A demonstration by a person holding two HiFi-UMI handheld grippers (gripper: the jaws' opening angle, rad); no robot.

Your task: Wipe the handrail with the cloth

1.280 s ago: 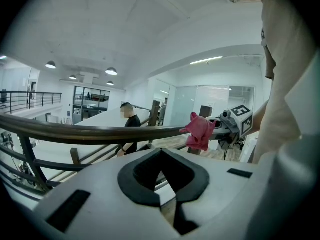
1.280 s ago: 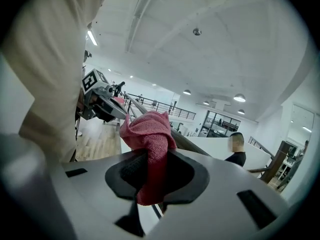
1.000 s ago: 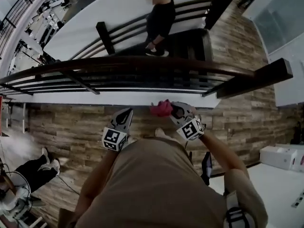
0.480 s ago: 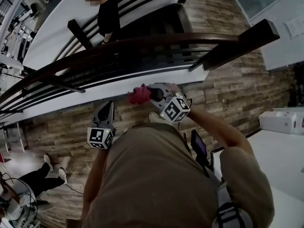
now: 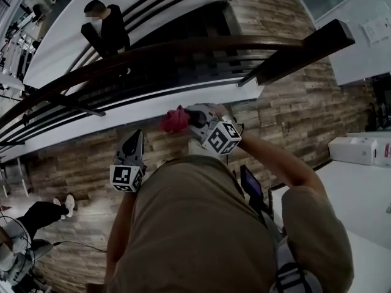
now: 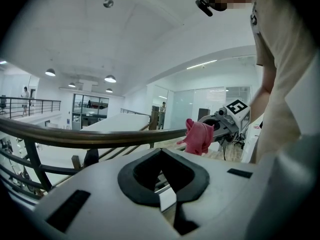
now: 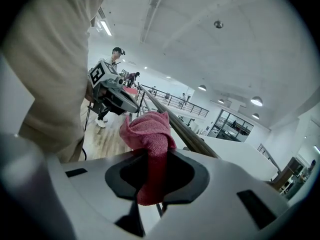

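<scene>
**One cloth, two claws, one handrail**

The right claw [image 5: 192, 117] is clamped on the single pink cloth [image 5: 175, 120]. The cloth is pinched between its jaws, and a crumpled bunch of it stands out past the tips. The left claw [image 5: 135, 137] has its jaws drawn together with nothing between them. It is held lower than the right claw and to its left, well apart from the cloth.

Ahead of both claws runs one dark curved handrail [image 5: 183, 46], with thinner rails under it. In the right gripper view the rail passes just to the right of the cloth bunch. No view shows whether they touch.

The head view shows two other people. One in dark clothes [image 5: 105, 28] is on the stairs beyond the rail, far ahead of the left claw. The other [image 5: 38, 215] is on the wooden floor behind and to the left of that claw.
</scene>
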